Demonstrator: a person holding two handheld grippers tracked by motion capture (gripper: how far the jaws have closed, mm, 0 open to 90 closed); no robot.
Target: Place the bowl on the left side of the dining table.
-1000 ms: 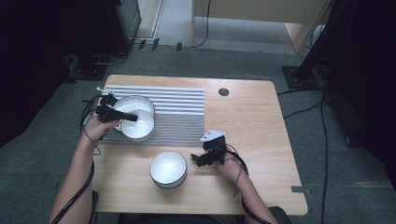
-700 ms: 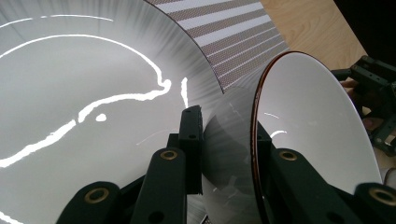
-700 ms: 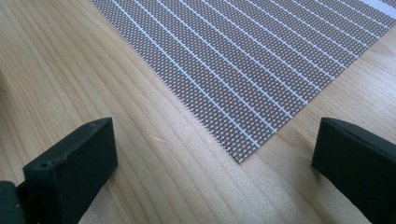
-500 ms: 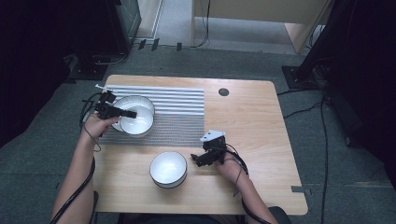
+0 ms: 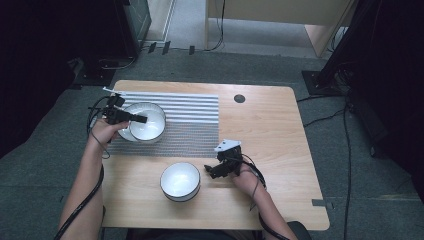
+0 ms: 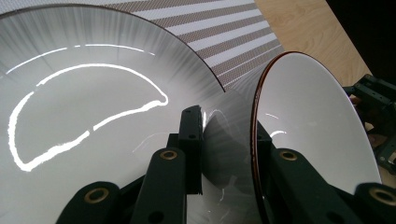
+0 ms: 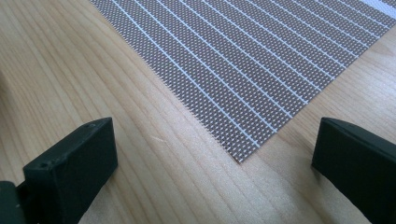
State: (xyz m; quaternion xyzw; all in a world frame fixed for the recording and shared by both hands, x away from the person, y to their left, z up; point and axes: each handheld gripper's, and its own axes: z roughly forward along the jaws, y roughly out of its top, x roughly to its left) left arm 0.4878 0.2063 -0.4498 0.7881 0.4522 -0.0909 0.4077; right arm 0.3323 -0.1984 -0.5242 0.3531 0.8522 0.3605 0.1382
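1. The upper bowl (image 5: 145,121) is sitting on the left part of the striped placemat (image 5: 185,125), at the back left of the wooden table (image 5: 280,130).
2. The left tool (image 5: 134,119) is gripping this bowl's rim; in the left gripper view 1 jaw is lying inside the glossy white bowl (image 6: 93,116) and the other outside its wall, both pressing the wall between them.
3. That same view is showing the second bowl (image 6: 308,121), white with a dark rim line, just past the held one.
4. In the high view the second bowl (image 5: 180,180) is resting on bare wood near the front edge, just off the placemat's front border.
5. The right tool (image 5: 214,172) is hovering just right of the second bowl, apart from it, with a grey plate on top.
6. The right tool's jaws are standing wide apart, holding nothing; in the right gripper view the placemat's corner (image 7: 238,158) is lying between them over the table's wood (image 7: 93,70).
7. 2 forearms are coming in from the bottom of the high view, cables trailing along them.
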